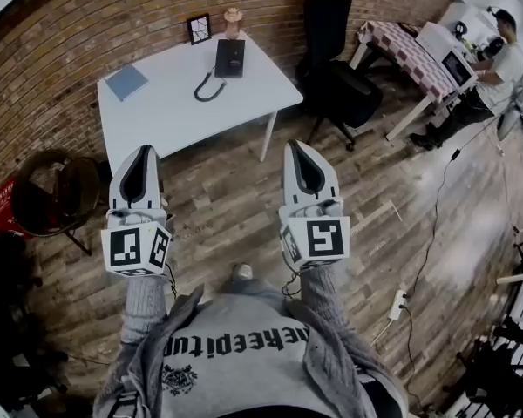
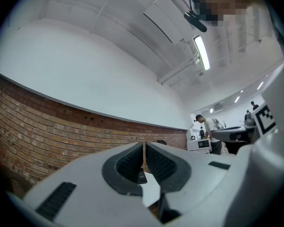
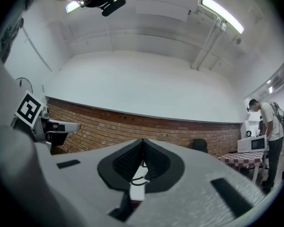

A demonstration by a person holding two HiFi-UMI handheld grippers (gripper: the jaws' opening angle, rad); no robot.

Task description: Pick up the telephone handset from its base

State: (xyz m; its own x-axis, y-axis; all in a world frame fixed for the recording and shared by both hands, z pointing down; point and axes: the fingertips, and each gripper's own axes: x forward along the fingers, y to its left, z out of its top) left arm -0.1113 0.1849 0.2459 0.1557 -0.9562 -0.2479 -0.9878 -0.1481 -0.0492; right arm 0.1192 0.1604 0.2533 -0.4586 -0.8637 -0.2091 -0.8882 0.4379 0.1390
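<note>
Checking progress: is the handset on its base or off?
On its base: the telephone sits whole on the table; the left hand-held gripper and right hand-held gripper, both shut, are far from it.

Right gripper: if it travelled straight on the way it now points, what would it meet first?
Nothing stands close ahead of the right gripper. Its shut jaws aim at the white table bearing the telephone; probably that first, though it may pass above to the brick wall.
</note>
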